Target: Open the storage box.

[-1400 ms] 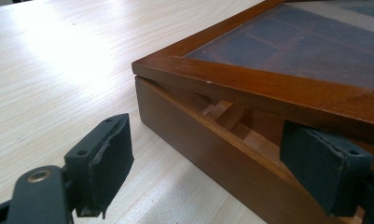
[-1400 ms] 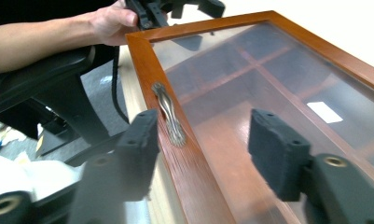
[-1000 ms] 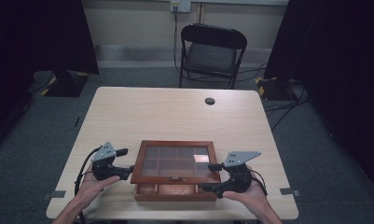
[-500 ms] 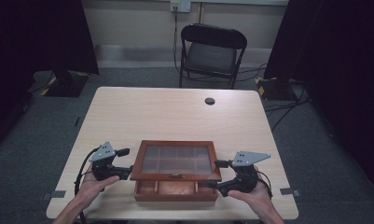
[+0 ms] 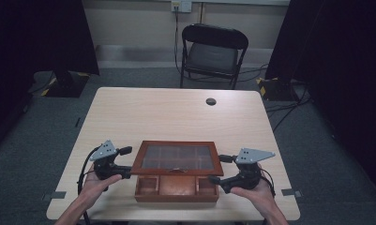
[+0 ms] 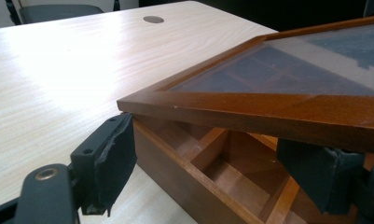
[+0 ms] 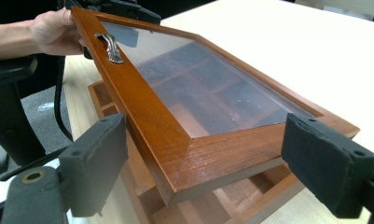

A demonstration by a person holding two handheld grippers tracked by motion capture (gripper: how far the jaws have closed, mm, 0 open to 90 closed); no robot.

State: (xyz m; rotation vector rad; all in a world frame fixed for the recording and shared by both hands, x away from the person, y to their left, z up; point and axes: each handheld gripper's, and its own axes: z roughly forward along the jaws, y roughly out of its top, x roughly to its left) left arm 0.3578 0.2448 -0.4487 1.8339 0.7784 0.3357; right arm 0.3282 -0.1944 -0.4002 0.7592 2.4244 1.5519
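A brown wooden box (image 5: 176, 188) with open compartments sits at the table's near edge. Its glass-paned lid (image 5: 176, 158) is tilted up at the front, with a metal handle (image 5: 175, 170) on its front rail. My left gripper (image 5: 126, 162) is open at the lid's left front corner. In the left gripper view one pad (image 6: 112, 156) is outside the box wall (image 6: 175, 161) and the other sits under the lid (image 6: 278, 107). My right gripper (image 5: 218, 168) is open at the right front corner. There the lid's corner (image 7: 198, 158) lies between the wide-apart jaws.
The light wooden table (image 5: 176, 117) has a dark cable grommet (image 5: 211, 101) near its far edge. A black chair (image 5: 214, 51) stands behind the table. A hand (image 7: 54, 28) holds the other gripper beyond the lid. Dark curtains stand at both sides.
The lid's front edge has risen, showing the front compartments under it. Both grippers have stayed at the lid's front corners, and the right one has shifted slightly outward.
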